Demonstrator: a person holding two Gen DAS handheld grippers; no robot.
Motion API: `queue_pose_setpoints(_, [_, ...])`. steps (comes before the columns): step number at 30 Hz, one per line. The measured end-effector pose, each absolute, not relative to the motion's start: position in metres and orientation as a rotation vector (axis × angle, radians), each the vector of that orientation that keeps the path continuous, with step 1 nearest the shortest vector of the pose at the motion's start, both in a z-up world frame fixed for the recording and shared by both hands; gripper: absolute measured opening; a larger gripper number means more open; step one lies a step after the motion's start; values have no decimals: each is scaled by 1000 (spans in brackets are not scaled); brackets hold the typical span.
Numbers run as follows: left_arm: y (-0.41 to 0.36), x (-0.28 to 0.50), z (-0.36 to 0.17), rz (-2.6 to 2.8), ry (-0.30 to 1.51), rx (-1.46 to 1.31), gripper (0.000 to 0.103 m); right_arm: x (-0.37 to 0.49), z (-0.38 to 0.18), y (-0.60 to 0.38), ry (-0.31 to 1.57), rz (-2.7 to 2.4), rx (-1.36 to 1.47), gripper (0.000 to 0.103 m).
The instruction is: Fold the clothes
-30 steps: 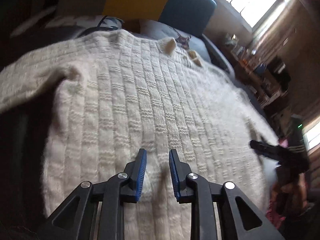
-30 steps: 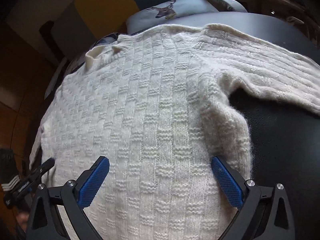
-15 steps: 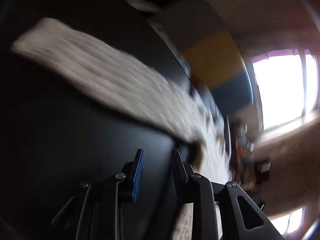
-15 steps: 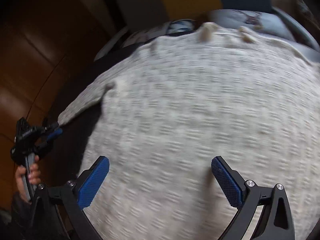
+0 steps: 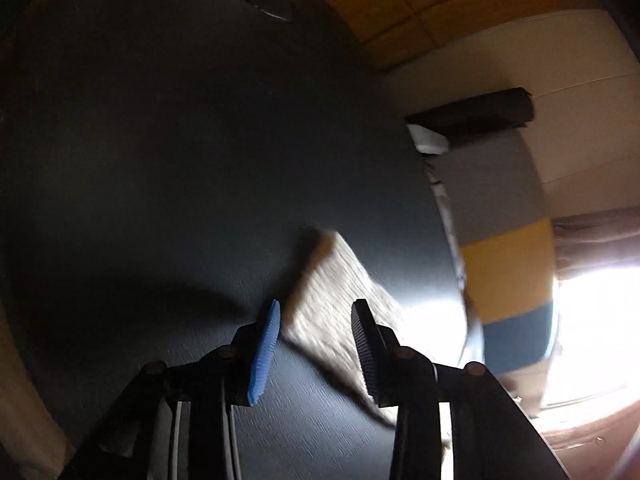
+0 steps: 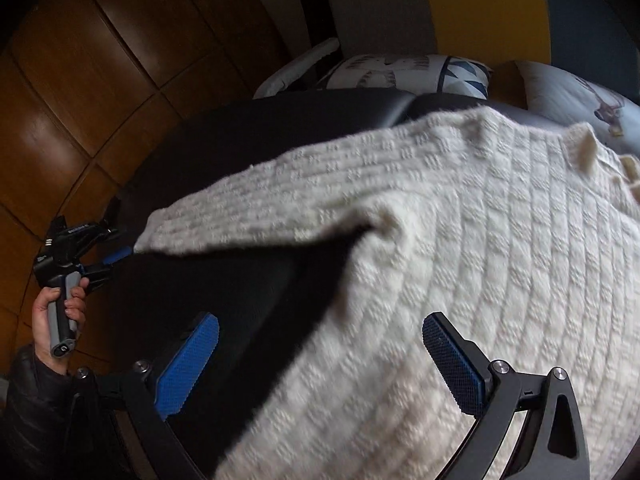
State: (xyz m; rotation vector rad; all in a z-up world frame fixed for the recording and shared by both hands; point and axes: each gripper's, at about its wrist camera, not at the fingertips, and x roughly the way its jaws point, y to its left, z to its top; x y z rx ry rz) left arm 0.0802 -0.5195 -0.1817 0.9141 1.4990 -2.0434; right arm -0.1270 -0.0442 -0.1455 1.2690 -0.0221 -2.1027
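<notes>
A cream knitted sweater point(image 6: 460, 264) lies spread on a black table point(image 6: 248, 280), its body filling the right of the right wrist view and one sleeve point(image 6: 256, 216) stretching out to the left. The right gripper point(image 6: 320, 360) hovers over the sweater's lower edge with its blue-padded jaws wide apart and nothing between them; the right pad is over the knit, the left over bare tabletop.

At the sleeve's far end, the left gripper point(image 6: 116, 260) sits at the cuff, held by a hand point(image 6: 60, 316) in a dark sleeve. From this side, whether it pinches the cuff cannot be told. The left wrist view settles that: the jaws of the left gripper point(image 5: 316, 344) stand parted, the blurred cuff point(image 5: 340, 304) lying between and just beyond them, not clamped.

Patterned cushions point(image 6: 404, 72) lie behind the table against grey, yellow and blue panels point(image 6: 476, 0); wood panelling point(image 6: 80, 80) fills the left.
</notes>
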Motion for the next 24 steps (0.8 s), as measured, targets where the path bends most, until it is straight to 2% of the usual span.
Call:
queue_pose_setpoints(5, [-500, 36, -174, -2180, 1168, 1127, 39, -141, -148, -45, -41, -2148, 1285, 103])
queue_pose_setpoints(6, [-495, 29, -173, -2197, 1105, 1171, 20, -144, -148, -44, -45, -2160, 1291, 103])
queue_pose_setpoints(7, [-492, 25, -175, -2204, 1091, 1214, 9, -146, -149, -42, -50, -2173, 1298, 103])
queue_pose_setpoints(13, [-513, 71, -159, -2171, 1145, 982, 8, -171, -152, -15, -90, -2266, 1343, 103])
queue_pose_setpoints(16, [-520, 71, -175, -2105, 1085, 1047, 8, -189, -161, -16, 1, -2310, 1391, 103])
queue_pose_setpoints(20, [-516, 62, -175, -2095, 1012, 1066, 8, -198, -180, -33, 222, -2350, 1442, 103])
queue_pose_setpoints(21, [-515, 59, -174, -2090, 992, 1071, 8, -198, -181, -35, 239, -2367, 1428, 103])
queue_pose_setpoints(24, [-522, 65, -170, -2045, 1089, 1026, 10, -200, -178, -30, 178, -2375, 1419, 103])
